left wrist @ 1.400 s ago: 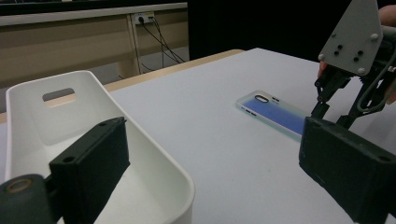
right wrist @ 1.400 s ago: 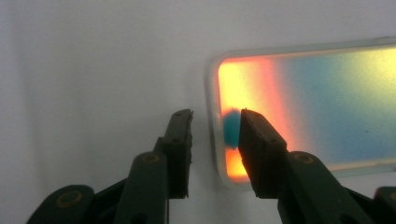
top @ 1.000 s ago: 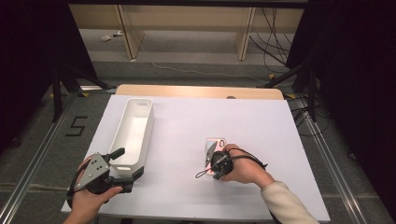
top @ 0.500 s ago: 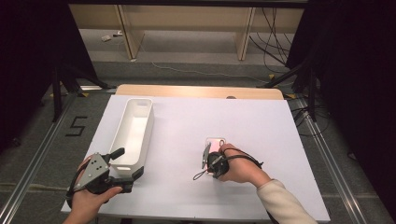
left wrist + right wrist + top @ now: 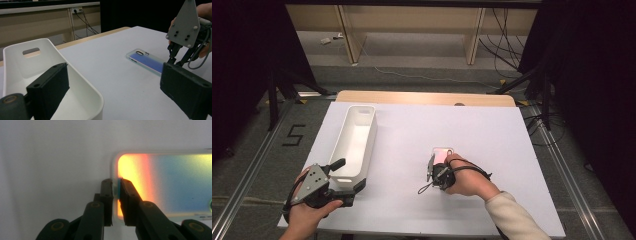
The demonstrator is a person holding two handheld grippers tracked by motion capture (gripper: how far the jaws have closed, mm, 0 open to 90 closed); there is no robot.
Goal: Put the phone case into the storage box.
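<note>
Meanwhile: case edge pinched

Left gripper (image 5: 346,184) sat at the near left, jaws apart astride the white bin's (image 5: 357,135) near end wall. Right of centre, the right gripper (image 5: 115,185) had just been closing, its jaws clamped on the phone case's (image 5: 170,182) rim, flat on the table (image 5: 492,125).

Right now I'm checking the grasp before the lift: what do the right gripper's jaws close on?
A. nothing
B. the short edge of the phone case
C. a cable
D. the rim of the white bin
B: in the right gripper view the right gripper has one jaw either side of the phone case edge, having just been closing.
</note>
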